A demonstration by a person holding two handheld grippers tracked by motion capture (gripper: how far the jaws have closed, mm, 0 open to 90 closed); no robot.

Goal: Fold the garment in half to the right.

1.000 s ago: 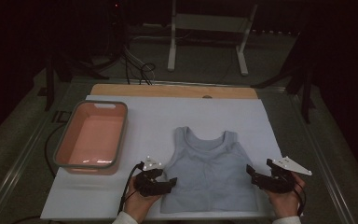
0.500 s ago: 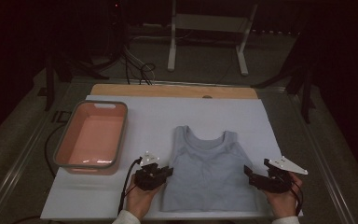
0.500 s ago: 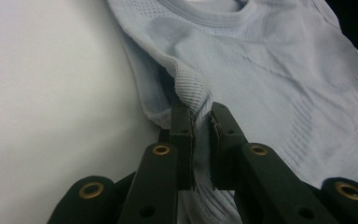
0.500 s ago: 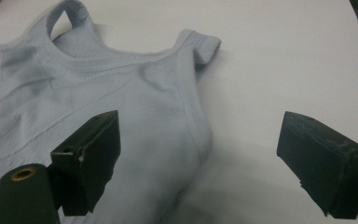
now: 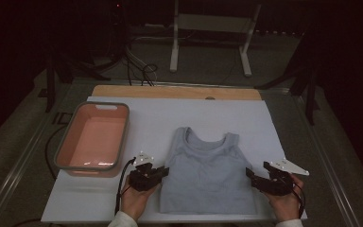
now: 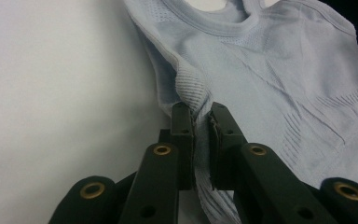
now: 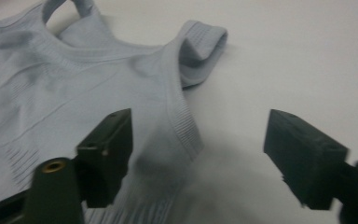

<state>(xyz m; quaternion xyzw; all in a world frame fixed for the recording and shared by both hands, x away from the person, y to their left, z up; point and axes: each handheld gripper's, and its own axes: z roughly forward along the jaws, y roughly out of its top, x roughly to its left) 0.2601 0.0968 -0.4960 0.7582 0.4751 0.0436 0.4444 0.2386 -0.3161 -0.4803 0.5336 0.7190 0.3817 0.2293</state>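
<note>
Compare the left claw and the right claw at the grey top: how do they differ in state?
The left claw is shut on the top, pinching its side edge into a fold, while the right claw stands open astride the opposite edge, its jaws just closing but not yet pressing the cloth. The left claw has bunched the fabric; beside the right claw it lies flat. Both sit at the top's lower sides.

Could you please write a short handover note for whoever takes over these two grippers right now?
Left gripper: shut on the side edge of the grey tank top, fabric pinched between its pads.
Right gripper: open, jaws just been closing, straddling the top's other side edge; pads not yet pressing on it.
The top lies flat on the white sheet, straps pointing away from the person. The pink tub sits to its left.
Done: left grip. Left: probably close the right grip, then lift or fold.
</note>
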